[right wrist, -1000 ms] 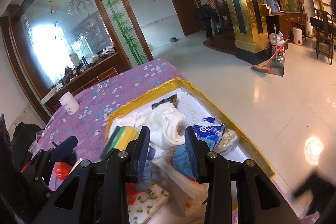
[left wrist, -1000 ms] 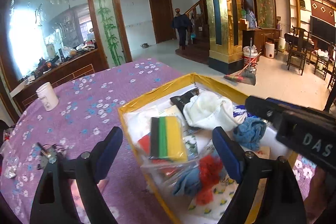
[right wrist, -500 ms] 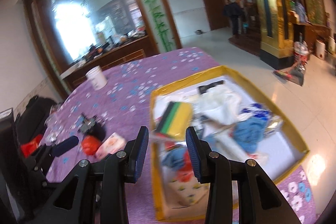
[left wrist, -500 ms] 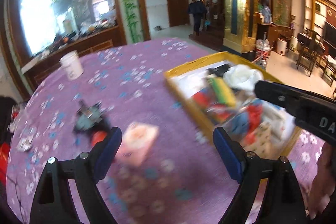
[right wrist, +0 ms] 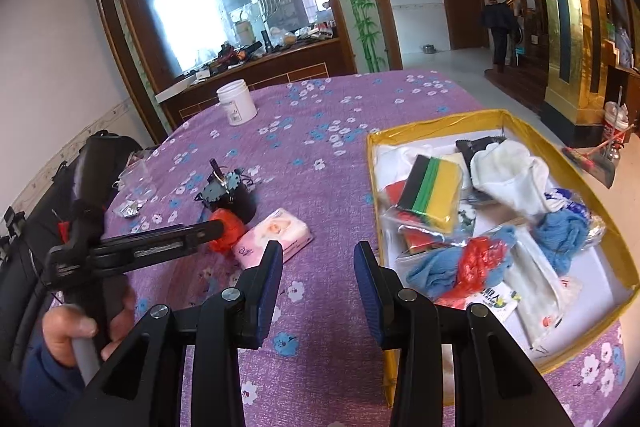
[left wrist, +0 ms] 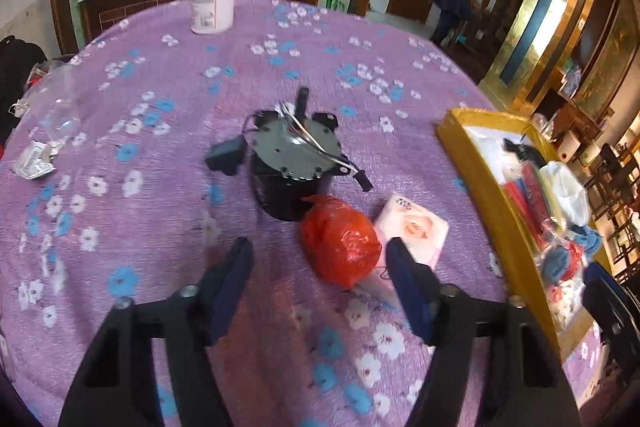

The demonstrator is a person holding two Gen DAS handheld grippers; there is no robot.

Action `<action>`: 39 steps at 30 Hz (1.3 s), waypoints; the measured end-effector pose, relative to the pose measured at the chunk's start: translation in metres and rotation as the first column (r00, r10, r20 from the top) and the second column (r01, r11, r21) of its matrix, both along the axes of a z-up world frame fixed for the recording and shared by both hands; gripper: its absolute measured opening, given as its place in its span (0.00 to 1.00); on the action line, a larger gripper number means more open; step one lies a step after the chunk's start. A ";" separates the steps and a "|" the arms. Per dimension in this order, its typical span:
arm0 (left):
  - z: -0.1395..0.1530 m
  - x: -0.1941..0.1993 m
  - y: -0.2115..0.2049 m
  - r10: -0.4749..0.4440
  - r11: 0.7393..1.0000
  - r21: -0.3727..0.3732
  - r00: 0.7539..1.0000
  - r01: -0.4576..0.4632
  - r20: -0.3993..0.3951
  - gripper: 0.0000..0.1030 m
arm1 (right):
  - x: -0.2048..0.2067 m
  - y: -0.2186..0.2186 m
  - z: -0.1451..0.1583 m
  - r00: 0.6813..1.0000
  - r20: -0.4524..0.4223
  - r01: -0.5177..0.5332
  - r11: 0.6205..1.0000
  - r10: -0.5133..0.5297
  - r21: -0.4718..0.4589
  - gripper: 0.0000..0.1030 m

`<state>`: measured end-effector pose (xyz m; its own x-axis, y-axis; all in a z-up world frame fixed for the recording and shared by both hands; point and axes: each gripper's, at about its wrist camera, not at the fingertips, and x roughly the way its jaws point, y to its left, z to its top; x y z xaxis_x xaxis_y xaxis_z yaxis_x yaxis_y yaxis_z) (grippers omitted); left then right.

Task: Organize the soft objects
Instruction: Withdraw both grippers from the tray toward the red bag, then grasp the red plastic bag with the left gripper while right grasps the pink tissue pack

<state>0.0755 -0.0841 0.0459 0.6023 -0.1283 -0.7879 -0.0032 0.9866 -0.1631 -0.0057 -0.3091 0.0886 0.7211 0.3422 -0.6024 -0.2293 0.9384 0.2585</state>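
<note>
A crumpled red plastic bag (left wrist: 340, 243) lies on the purple flowered tablecloth, touching a pink tissue pack (left wrist: 416, 231). My left gripper (left wrist: 320, 267) hovers just in front of them. Its jaws are closing with the red bag between them, near the right finger, and the pads are not pressing on it. In the right wrist view the same red bag (right wrist: 224, 227) and tissue pack (right wrist: 276, 235) lie left of the yellow box (right wrist: 432, 125), which holds a sponge (right wrist: 436, 187), white and blue cloths and packets. My right gripper (right wrist: 318, 267) stands open over bare cloth, with nothing in it.
A black motor with wires (left wrist: 292, 163) stands right behind the red bag. A white jar (left wrist: 212, 5) sits at the table's far edge. Foil scraps (left wrist: 34, 163) lie at the left. A hand (right wrist: 68, 331) holds the left gripper's handle.
The left gripper swung away from the box to the red bag and tissue pack, and its jaws narrowed. The right gripper pulled back from over the box to the cloth beside it.
</note>
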 end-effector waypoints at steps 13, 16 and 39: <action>-0.013 0.007 -0.001 -0.074 0.995 -0.069 0.997 0.075 0.012 0.32 | 0.049 0.049 -0.013 0.987 -0.122 -0.103 0.995 0.101 -0.012 0.39; -0.005 -0.002 0.010 -0.069 0.993 -0.094 0.997 0.071 0.032 0.32 | 0.079 0.063 -0.023 0.979 -0.182 -0.093 0.996 0.088 -0.015 0.39; 0.013 -0.007 0.062 0.106 0.989 -0.116 0.990 -0.095 0.089 0.32 | 0.046 0.118 -0.029 0.878 -0.143 -0.477 0.862 0.458 -0.173 0.66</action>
